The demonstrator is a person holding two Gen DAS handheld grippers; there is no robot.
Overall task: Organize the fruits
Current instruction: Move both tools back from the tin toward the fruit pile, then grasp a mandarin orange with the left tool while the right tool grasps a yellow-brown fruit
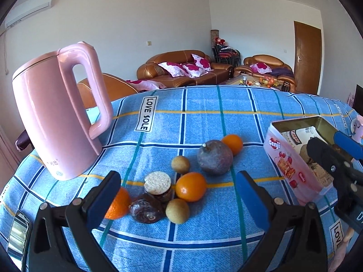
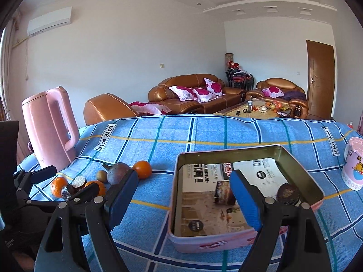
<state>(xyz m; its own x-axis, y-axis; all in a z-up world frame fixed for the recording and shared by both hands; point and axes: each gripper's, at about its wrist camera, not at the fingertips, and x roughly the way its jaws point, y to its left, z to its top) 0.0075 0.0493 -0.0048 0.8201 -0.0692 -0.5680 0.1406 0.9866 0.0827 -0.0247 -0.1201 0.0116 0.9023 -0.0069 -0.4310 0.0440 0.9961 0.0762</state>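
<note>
Loose fruits (image 1: 181, 181) clustered on blue plaid cloth (image 1: 204, 122): glossy oranges, small tan rounds, one dull purple globe (image 1: 214, 156). Right, open pink tin (image 2: 295, 163) holding one dark round fruit (image 2: 288, 194) on printed paper. Left gripper (image 1: 178, 198) spread wide, empty, around near fruits. Right gripper (image 2: 183, 200) gaping above tin. Far left, smooth pink kettle (image 1: 56, 113).

a table under a blue plaid cloth (image 1: 199, 122) printed "love sole" carries a pink kettle (image 1: 56, 115) at the left and an open pink tin (image 2: 226, 240) at the right. between them lies a cluster of fruit: three oranges, two small brown fruits, a purple passion fruit (image 1: 214, 157) and darker pieces. a pink cup (image 2: 354, 165) stands at the far right.
</note>
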